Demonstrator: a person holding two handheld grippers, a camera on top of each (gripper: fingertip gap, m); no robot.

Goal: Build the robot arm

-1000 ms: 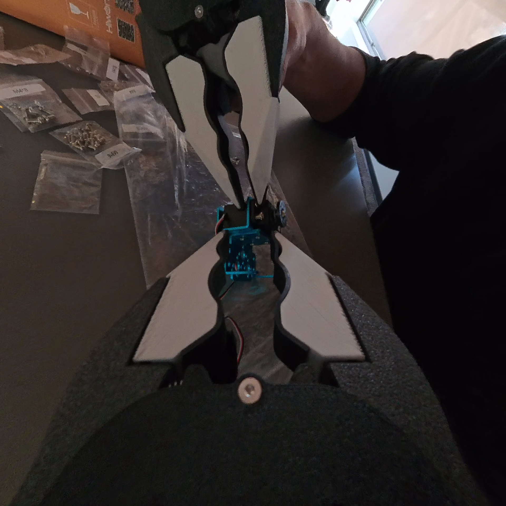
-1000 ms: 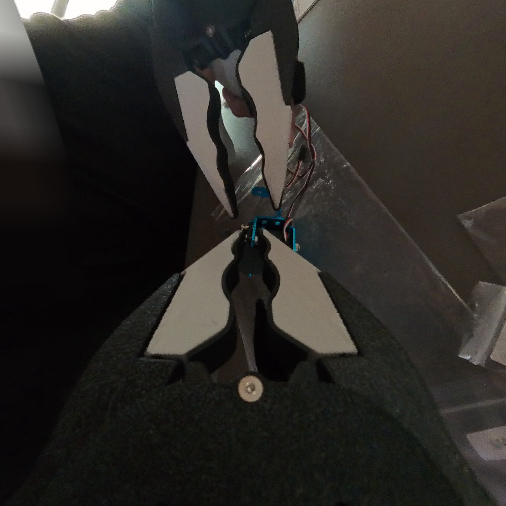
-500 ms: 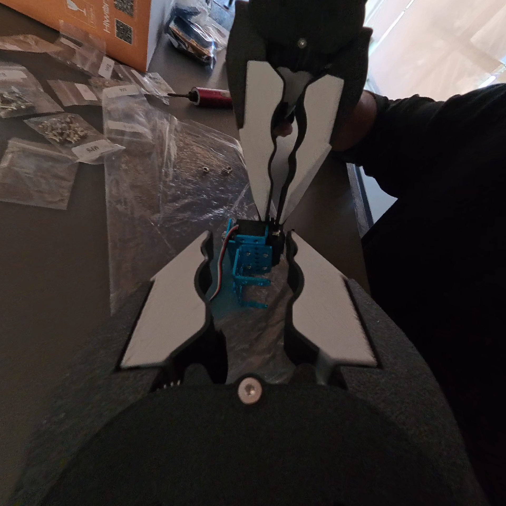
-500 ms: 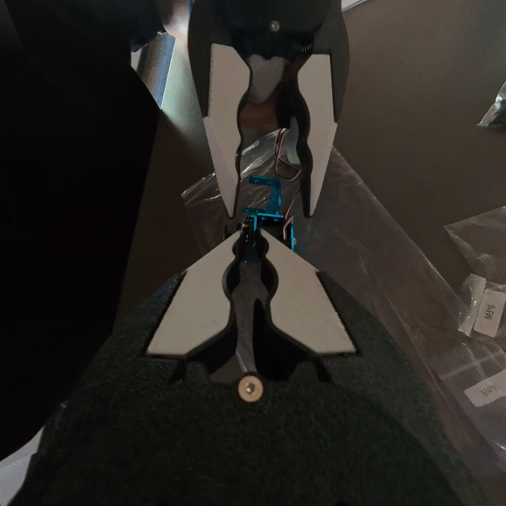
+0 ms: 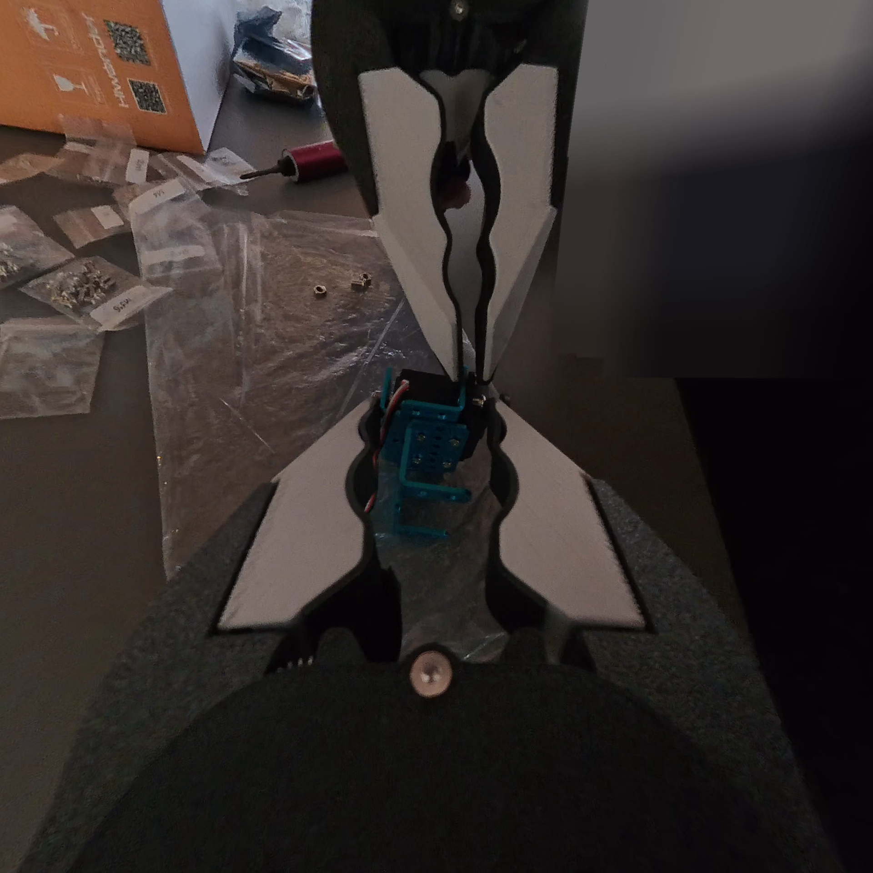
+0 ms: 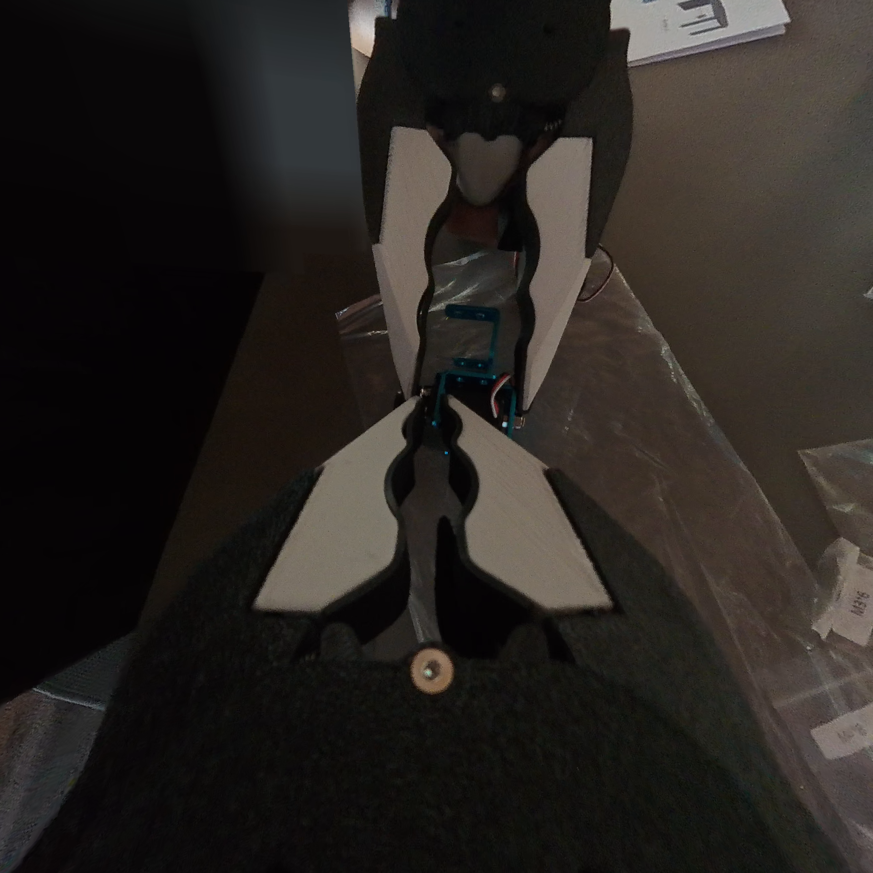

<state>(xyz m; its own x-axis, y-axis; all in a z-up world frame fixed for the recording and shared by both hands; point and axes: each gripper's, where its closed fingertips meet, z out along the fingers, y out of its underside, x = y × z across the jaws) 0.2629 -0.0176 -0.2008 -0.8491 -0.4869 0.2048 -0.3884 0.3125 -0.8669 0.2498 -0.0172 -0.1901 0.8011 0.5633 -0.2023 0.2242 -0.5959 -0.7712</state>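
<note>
Left wrist view: the left gripper [image 5: 434, 411] stands spread wide, its two white fingers [image 5: 307, 534] to either side of a small servo assembly [image 5: 432, 441] without clearly pressing it. The assembly is a black servo body framed by bright blue metal brackets. The nearest bracket face is a flat plate drilled with rows of small holes and set with a few pale screws. Below it a U-shaped blue bracket [image 5: 425, 515] juts toward the camera. A red, white and dark wire [image 5: 378, 453] curls down its left side. The assembly sits on a clear plastic bag [image 5: 264, 359] spread on the dark table [image 5: 71, 519], near the table's right edge.

The right gripper [image 5: 470, 373] comes from the far side with its tips nearly together, pinching a thin blue bracket wall at the assembly's far right corner. In the right wrist view the right gripper [image 6: 434, 401] is pressed onto that blue edge, and the left gripper [image 6: 467, 392] shows opposite, splayed around the black servo. In this dim view it may be touching the sides, but I cannot tell.

Two small brass nuts [image 5: 342, 286] lie loose on the bag behind the assembly. Farther left are small bags of screws [image 5: 80, 288] with white labels, a red-handled screwdriver [image 5: 307, 163] and an orange box [image 5: 104, 66]. In the right wrist view a stack of papers [image 6: 699, 28] lies at the far end of the table.
</note>
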